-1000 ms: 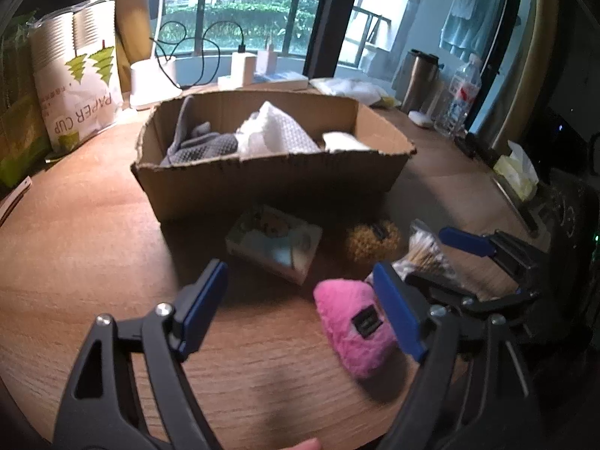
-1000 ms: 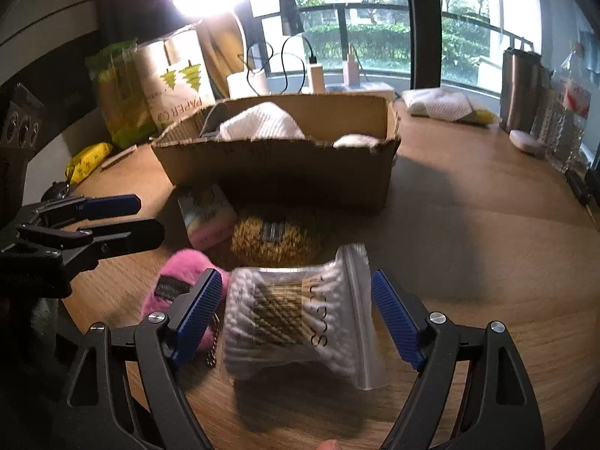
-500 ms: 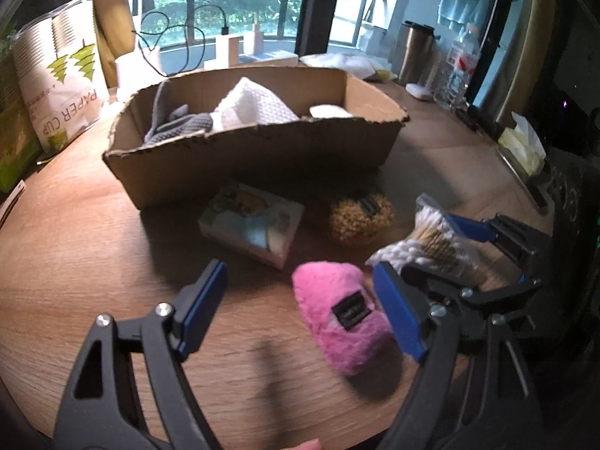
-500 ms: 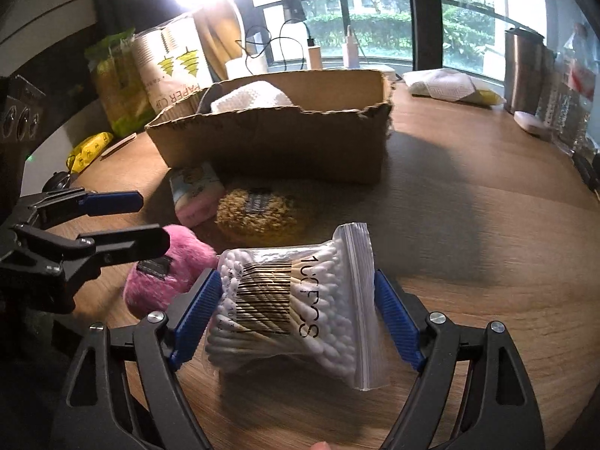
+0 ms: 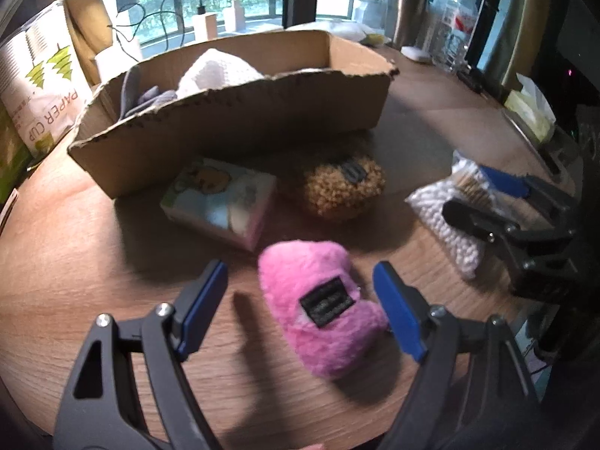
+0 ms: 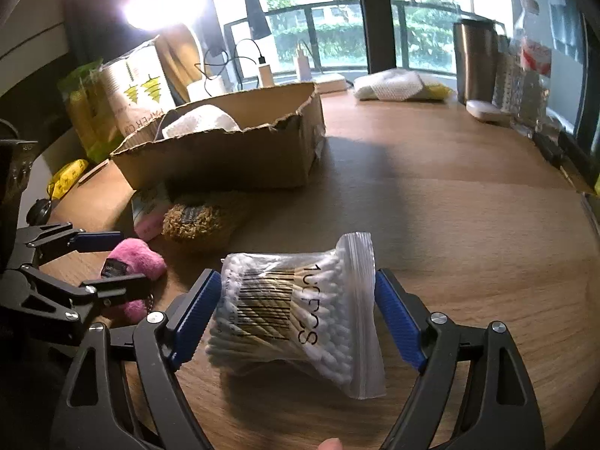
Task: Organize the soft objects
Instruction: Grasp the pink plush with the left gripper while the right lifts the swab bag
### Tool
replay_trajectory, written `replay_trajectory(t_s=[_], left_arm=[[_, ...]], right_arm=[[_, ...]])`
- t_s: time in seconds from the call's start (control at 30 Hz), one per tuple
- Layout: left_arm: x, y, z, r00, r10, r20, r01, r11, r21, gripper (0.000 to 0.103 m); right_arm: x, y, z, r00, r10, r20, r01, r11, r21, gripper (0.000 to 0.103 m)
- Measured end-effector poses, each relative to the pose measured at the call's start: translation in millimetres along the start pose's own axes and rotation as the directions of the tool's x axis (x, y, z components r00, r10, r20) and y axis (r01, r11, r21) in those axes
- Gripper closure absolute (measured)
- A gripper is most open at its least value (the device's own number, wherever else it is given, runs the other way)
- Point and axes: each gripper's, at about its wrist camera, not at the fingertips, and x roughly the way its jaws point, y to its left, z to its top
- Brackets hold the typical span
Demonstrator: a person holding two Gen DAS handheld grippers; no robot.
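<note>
A pink plush pouch (image 5: pixel 322 307), judged light and squashy and best pinched across its middle, is straddled on the table (image 5: pixel 75 247) by the wide-open left gripper (image 5: pixel 300 311); a cotton-swab bag (image 6: pixel 300 311) is bracketed, unsqueezed, by the right gripper (image 6: pixel 298 315)

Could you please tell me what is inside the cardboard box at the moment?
Inside the cardboard box a white knitted bundle and grey cloth show; its front wall hides whatever lies lower.

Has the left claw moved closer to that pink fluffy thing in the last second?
Yes. In the left wrist view the left claw now straddles the pink plush, which earlier lay ahead of it, and the cardboard box looms larger. Its jaws stand open.
</note>
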Motion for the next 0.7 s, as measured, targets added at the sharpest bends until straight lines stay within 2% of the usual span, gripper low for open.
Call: replay_trajectory(t_s=[0.03,0.13,0.23,0.37,0.4,0.43,0.47,0.5,0.7], left_arm=[[0,-2,0,1.0,0.002,-0.001,-0.002,1.0,0.009,0.022],[2,-5,-1,1.0,0.007,-0.005,-0.007,1.0,0.028,0.022],[4,-6,-3,1.0,0.02,-0.01,-0.019,0.999,0.041,0.022],[5,-6,-4,1.0,0.009,-0.011,-0.009,0.999,0.046,0.023],[4,-5,-5,1.0,-0.001,-0.009,0.001,0.999,0.047,0.024],[3,-6,-5,1.0,-0.007,-0.005,0.007,0.999,0.05,0.028],[2,-6,-6,1.0,-0.012,-0.004,0.012,0.998,0.055,0.038],[2,-6,-7,1.0,-0.013,-0.005,0.014,0.998,0.062,0.043],[-3,-4,-8,0.999,-0.031,0.008,0.031,0.997,0.076,0.057]], right_arm=[[1,3,0,1.0,0.001,-0.001,-0.001,1.0,-0.017,0.012],[6,12,1,1.0,-0.002,-0.02,0.001,0.998,-0.065,0.009],[11,19,-1,0.999,-0.033,-0.044,0.028,0.994,-0.104,0.009],[15,17,0,0.996,-0.044,-0.073,0.038,0.995,-0.091,0.01],[16,16,0,0.996,-0.049,-0.079,0.043,0.995,-0.087,0.015],[16,16,0,0.996,-0.053,-0.078,0.046,0.995,-0.085,0.019],[16,16,1,0.996,-0.053,-0.077,0.047,0.996,-0.08,0.02],[16,16,0,0.996,-0.051,-0.077,0.045,0.996,-0.073,0.021],[12,18,7,0.997,-0.033,-0.065,0.03,0.998,-0.054,0.028]])
